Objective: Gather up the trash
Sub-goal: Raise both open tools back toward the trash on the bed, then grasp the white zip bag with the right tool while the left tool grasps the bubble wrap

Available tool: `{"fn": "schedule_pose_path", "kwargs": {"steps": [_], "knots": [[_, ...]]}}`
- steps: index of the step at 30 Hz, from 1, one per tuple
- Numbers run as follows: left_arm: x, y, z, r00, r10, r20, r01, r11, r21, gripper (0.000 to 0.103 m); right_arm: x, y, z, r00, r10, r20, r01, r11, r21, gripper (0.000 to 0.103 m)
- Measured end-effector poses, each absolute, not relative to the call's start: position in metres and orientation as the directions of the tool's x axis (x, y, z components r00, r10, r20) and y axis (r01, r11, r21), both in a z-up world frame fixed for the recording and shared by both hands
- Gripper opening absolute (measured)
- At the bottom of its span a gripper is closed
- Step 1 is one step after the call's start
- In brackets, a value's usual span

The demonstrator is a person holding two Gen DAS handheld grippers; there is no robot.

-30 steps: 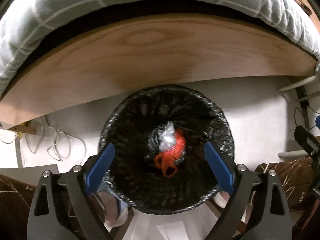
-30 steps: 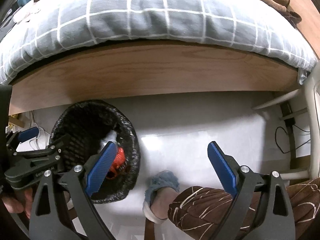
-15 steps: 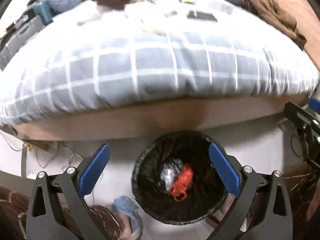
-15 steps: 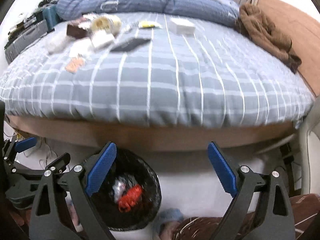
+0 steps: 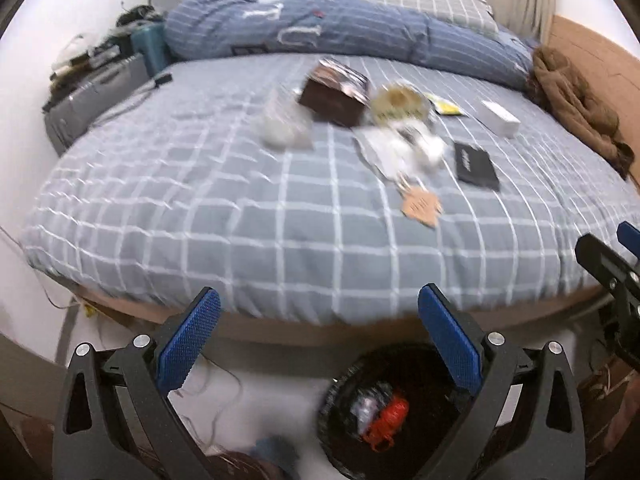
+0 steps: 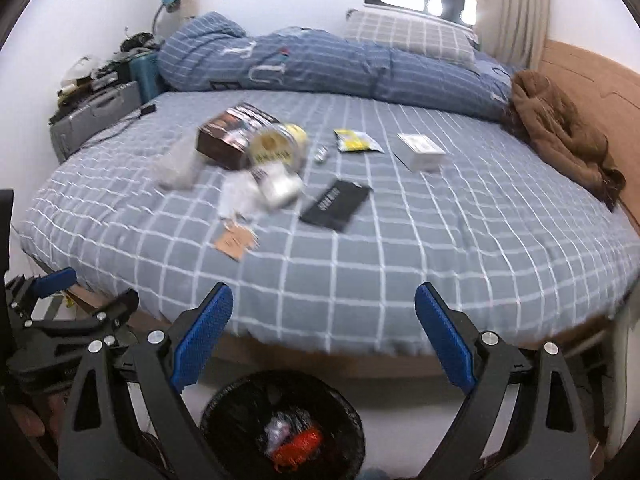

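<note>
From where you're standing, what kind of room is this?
Almost certainly a bedroom: a bed with a checked grey sheet, a rolled blue duvet beside a pillow, and a lined bin on the floor.

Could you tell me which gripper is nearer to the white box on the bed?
Right. The white box lies on the bed's right half, ahead of the right gripper; from the left gripper it sits farther off to the right.
</note>
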State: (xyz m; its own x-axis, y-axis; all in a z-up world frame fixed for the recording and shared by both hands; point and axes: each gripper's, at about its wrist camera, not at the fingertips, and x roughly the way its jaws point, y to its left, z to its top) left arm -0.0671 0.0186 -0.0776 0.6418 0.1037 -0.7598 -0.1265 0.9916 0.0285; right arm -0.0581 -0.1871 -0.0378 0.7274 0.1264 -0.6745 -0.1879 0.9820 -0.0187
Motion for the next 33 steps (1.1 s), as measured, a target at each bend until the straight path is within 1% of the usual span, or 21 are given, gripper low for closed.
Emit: {"fn": "schedule_pose_path", "kwargs": {"steps": [5, 11, 15, 18, 21, 25, 33], "knots": [[-0.04, 0.045, -0.069, 0.643, 0.086, -0.761, -0.162, 0.986, -0.026, 0.097, -0.042, -0.172, -0.035, 0.736, 0.181, -0.653, -0.228, 0.974, 0.012, 0.089], [-0.009, 0.056, -0.061, 0.652, 0.117, -0.749, -0.173, 0.985, 0.004, 0.097, -0.013, -0.161, -0.038, 0.73, 0.193, -0.656, -0.245, 0.969, 0.013, 0.089], [0.019, 0.064, -0.057, 0.657, 0.128, -0.743, -0.178, 0.984, 0.013, 0.097, 0.012, -0.15, -0.039, 0.726, 0.195, -0.66, -0.269, 0.963, -0.011, 0.087], [0.044, 0.073, -0.057, 0.654, 0.13, -0.745, -0.181, 0.983, 0.012, 0.097, 0.036, -0.144, -0.041, 0.711, 0.212, -0.671, -0.281, 0.96, 0.006, 0.086], [0.071, 0.079, -0.063, 0.636, 0.144, -0.758, -0.184, 0.982, 0.033, 0.097, 0.062, -0.138, -0.048, 0.693, 0.222, -0.686, -0.291, 0.957, 0.015, 0.083], [0.104, 0.091, -0.074, 0.603, 0.121, -0.788, -0.199, 0.98, -0.002, 0.097, 0.098, -0.13, -0.066, 0.662, 0.209, -0.72, -0.299, 0.954, 0.002, 0.078], [0.154, 0.099, -0.094, 0.559, 0.139, -0.818, -0.192, 0.981, 0.035, 0.097, 0.137, -0.119, -0.085, 0.62, 0.214, -0.755, -0.303, 0.953, 0.022, 0.075]]}}
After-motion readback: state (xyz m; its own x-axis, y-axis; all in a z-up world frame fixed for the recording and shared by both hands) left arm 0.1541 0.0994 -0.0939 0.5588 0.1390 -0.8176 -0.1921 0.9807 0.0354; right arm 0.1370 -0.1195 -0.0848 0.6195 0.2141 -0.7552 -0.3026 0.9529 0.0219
